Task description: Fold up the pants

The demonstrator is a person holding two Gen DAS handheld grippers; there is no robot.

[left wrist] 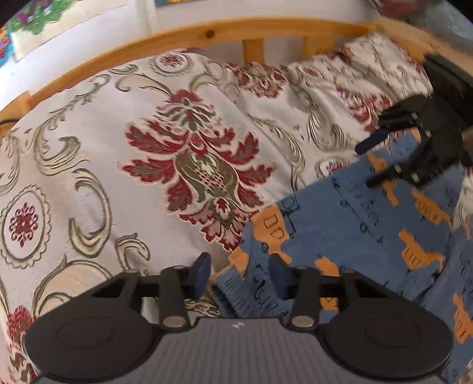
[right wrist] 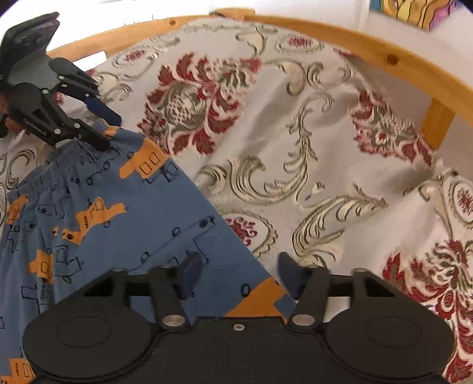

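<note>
Blue pants [left wrist: 354, 224] with orange shapes lie on a floral bed cover [left wrist: 133, 165]. In the left wrist view my left gripper [left wrist: 240, 270] is open, and a corner of the gathered waistband [left wrist: 236, 291] lies between its fingers. The right wrist view shows that left gripper [right wrist: 102, 127] at the waistband corner [right wrist: 59, 161], top left. My right gripper [right wrist: 241, 271] is open over the pants' [right wrist: 133, 212] side edge, with an orange patch [right wrist: 257, 301] between its fingers. From the left wrist camera, the right gripper [left wrist: 375, 161] hangs open above the far part of the pants.
A wooden bed rail [left wrist: 207, 32] curves round the far side of the cover, with slats [left wrist: 252, 50] below it. The same rail [right wrist: 369, 50] shows in the right wrist view. The cover is rumpled [right wrist: 340, 165] to the right of the pants. White wall and colourful pictures [right wrist: 414, 11] lie beyond.
</note>
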